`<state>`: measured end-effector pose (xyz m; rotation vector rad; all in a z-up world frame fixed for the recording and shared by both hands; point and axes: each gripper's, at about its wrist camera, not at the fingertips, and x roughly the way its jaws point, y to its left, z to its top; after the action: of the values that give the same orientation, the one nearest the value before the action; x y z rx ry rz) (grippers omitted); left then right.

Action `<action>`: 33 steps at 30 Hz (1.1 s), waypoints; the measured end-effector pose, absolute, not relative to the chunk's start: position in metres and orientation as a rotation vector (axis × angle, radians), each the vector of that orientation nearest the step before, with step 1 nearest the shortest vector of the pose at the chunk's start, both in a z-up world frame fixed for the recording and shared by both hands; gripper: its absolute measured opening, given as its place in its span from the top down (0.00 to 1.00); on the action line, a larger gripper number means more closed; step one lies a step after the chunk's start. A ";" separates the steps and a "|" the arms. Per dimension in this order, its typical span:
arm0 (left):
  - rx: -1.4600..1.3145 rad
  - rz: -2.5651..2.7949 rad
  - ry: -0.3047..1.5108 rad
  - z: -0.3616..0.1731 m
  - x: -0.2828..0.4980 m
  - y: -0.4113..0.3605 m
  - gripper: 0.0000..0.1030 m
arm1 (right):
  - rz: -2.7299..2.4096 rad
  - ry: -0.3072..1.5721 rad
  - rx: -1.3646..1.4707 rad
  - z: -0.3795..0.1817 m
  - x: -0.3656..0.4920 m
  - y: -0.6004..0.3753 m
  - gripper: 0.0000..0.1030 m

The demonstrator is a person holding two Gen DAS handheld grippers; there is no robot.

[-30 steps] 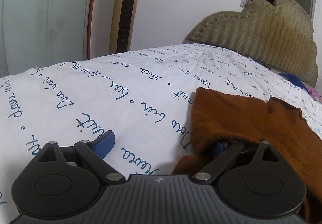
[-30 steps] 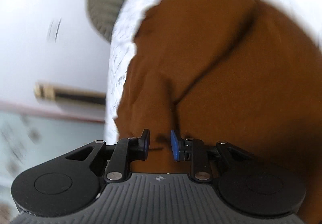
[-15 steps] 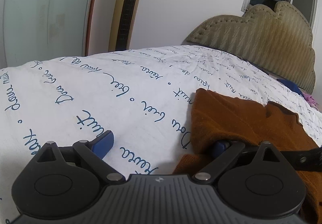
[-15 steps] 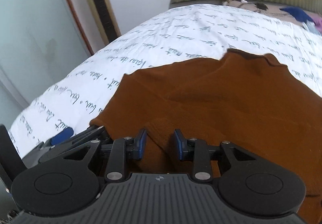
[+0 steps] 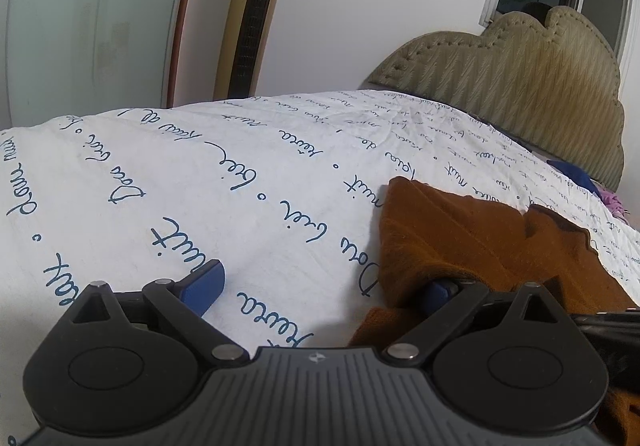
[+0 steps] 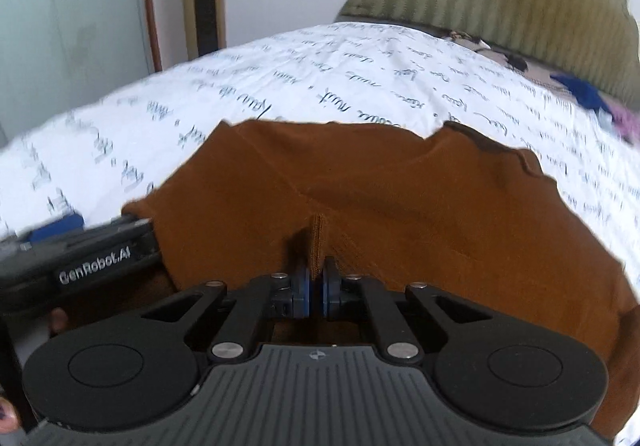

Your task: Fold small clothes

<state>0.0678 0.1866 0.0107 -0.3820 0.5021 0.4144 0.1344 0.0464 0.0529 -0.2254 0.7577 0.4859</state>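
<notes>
right gripper (image 6: 315,284) is closing, blue pads pinching a raised ridge of the brown garment (image 6: 400,205) at its near edge. we see the garment lying on the printed bedsheet (image 5: 240,173), near side of the bed, headboard (image 5: 520,93) at the far right. left gripper (image 5: 320,286) spread wide: left finger on bare sheet, right finger tucked under the garment's left edge, gripping nothing. risk as we judge it: the pinch is only a thin ridge, so a lift could slip it or drag the whole piece. the buried left finger may snag the fold.
</notes>
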 end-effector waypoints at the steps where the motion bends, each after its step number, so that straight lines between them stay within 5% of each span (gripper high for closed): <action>1: -0.382 0.414 0.503 0.011 0.068 0.187 0.04 | 0.484 0.749 -0.203 0.055 0.134 0.041 0.92; 18: -0.444 0.399 0.449 0.012 0.059 0.190 0.03 | 0.101 0.237 0.193 0.154 0.101 -0.148 0.93; 27: -0.403 0.359 0.487 0.013 0.062 0.181 0.01 | -0.053 0.595 0.304 0.032 0.117 -0.209 0.92; 33: -0.324 0.314 0.536 0.018 0.054 0.168 0.01 | -0.082 0.638 0.386 0.019 0.112 -0.215 0.92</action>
<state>0.0541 0.1679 0.0180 -0.3236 0.5358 0.3140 0.1124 -0.2151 0.0188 0.3855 0.6377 -0.0821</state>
